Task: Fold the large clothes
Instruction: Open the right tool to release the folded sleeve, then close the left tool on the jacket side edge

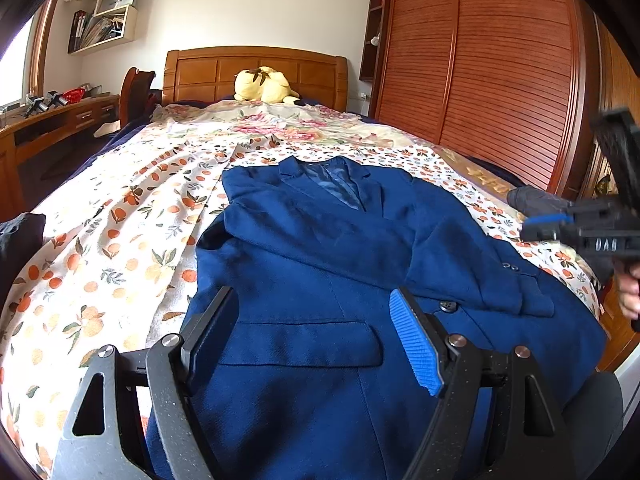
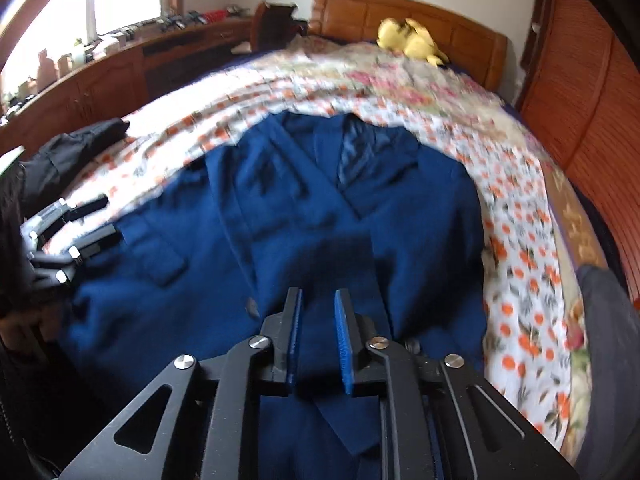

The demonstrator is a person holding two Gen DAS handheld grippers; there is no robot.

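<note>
A navy blue suit jacket (image 1: 320,240) lies front up on the flower-print bed sheet (image 1: 120,220), collar toward the headboard, both sleeves folded in across the chest. My left gripper (image 1: 312,294) hovers open and wide over the flap pocket (image 1: 304,340) near the hem, with nothing between its fingers. In the right wrist view the jacket (image 2: 300,200) fills the middle. My right gripper (image 2: 317,291) hangs over its lower front with a narrow gap between the blue pads and no cloth in that gap. The right gripper (image 1: 532,228) also shows at the left wrist view's right edge.
A yellow plush toy (image 1: 266,85) rests against the wooden headboard (image 1: 256,68). A slatted wooden wardrobe (image 1: 500,60) stands right of the bed and a desk (image 1: 60,116) left of it. A black garment (image 2: 72,152) lies at the bed's left edge. A hand (image 1: 628,292) grips the right tool.
</note>
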